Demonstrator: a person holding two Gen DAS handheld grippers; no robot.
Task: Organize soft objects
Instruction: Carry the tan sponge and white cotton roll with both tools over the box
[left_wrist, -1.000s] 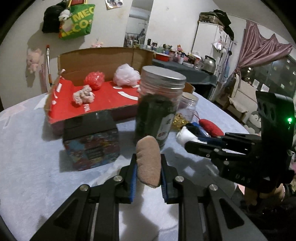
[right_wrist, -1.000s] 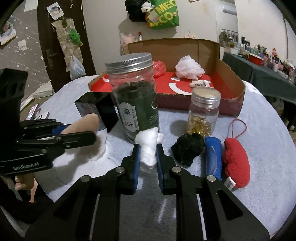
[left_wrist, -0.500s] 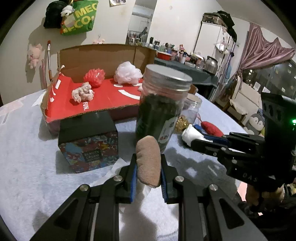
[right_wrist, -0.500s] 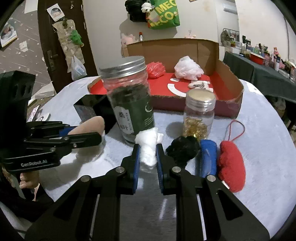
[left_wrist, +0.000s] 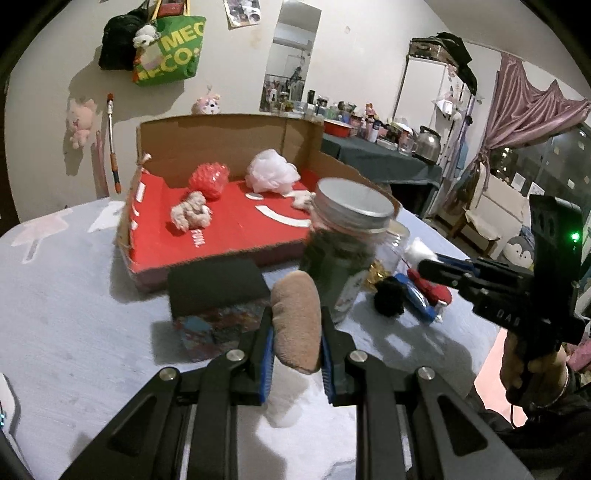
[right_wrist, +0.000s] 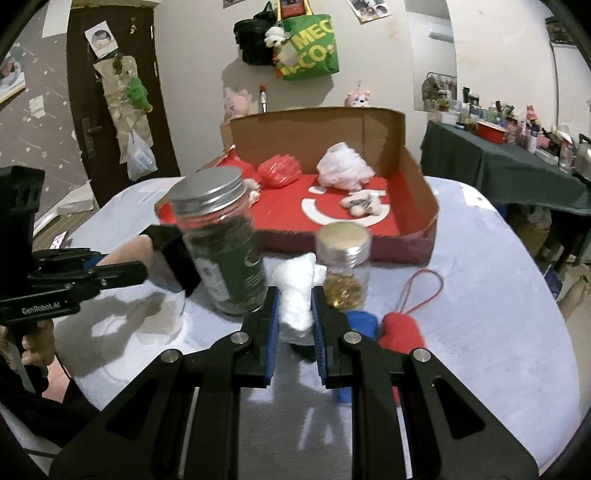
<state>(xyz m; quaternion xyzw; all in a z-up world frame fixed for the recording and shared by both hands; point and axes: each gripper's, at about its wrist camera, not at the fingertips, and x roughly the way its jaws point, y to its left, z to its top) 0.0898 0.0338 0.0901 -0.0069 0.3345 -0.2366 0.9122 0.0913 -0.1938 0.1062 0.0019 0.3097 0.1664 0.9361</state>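
Round table (left_wrist: 66, 314) w/ pale cloth; bare stretch on the left side and toward the near rim. At the far edge sits an open cardboard box (right_wrist: 417, 173), red floor, raised back and side walls, low front lip. In it: red mesh ball (left_wrist: 208, 179), white mesh pouf (left_wrist: 271, 175), small pink plush (left_wrist: 190, 214).

Between grippers and box: tall jar w/ metal lid (right_wrist: 218, 240), small jar of gold bits (right_wrist: 345, 266), dark square box (left_wrist: 218, 288). Black fluffy ball (left_wrist: 388, 301), blue piece (right_wrist: 360, 321), red plush w/ loop (right_wrist: 402, 328) lie on the cloth, right of the jars.

Left gripper (left_wrist: 297, 347) clamps a tan plush (left_wrist: 297, 321) upright between its pads. Right gripper (right_wrist: 293, 317) pinches a white cotton wad (right_wrist: 295, 295), clear of the cloth.
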